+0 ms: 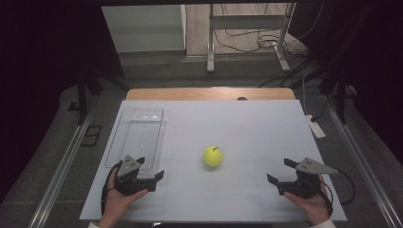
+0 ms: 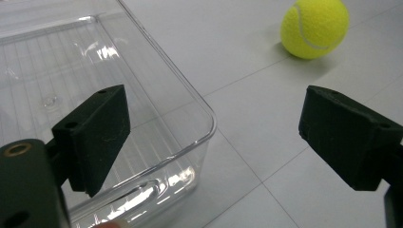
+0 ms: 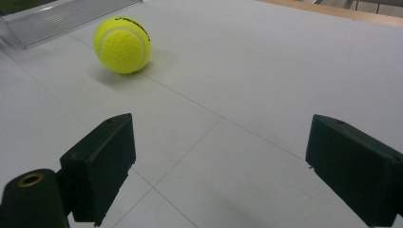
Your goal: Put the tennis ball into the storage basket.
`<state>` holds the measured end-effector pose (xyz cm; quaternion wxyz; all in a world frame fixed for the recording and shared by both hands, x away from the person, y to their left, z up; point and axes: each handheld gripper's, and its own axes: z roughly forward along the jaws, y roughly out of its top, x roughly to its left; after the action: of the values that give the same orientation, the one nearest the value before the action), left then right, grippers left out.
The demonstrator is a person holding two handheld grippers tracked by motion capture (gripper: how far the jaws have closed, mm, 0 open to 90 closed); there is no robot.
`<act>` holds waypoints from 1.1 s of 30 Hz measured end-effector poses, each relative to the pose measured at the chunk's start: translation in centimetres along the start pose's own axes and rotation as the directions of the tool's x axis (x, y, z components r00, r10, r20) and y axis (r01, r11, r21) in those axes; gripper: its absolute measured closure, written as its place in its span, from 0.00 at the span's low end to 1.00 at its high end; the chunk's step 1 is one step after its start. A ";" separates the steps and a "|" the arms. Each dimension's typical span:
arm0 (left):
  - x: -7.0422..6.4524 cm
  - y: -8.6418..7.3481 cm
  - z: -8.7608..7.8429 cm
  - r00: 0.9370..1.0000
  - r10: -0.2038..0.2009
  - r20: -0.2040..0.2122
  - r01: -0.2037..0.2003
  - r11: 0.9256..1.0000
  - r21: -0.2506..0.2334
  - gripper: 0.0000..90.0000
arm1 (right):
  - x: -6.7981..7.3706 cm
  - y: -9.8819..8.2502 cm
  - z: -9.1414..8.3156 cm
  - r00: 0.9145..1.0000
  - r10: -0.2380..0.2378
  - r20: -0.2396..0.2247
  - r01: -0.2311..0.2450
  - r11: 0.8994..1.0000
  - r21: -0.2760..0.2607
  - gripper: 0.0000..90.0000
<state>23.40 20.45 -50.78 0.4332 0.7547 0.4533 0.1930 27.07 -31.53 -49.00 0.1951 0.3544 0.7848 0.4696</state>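
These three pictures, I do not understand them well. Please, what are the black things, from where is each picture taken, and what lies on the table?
A person sits at a white table and holds a hand tool with two black jaws in each hand: the left gripper and the right gripper. The high view looks down from above the person. The other two pictures come from small cameras riding on each gripper, looking along its jaws. On the table lie a yellow tennis ball and a clear plastic tray, which has nothing in it. Both grippers stand open and hold nothing; the ball lies between them, untouched.
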 end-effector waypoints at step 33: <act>-0.2 0.3 0.0 1.000 0.012 0.001 -0.012 1.000 -0.008 0.13 | -0.1 -0.2 0.0 1.000 0.015 -0.006 -0.015 1.000 0.003 0.13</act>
<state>23.42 20.23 -50.55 0.4354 0.7559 0.4475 0.1971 27.04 -31.66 -49.20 0.1887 0.3591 0.7834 0.4709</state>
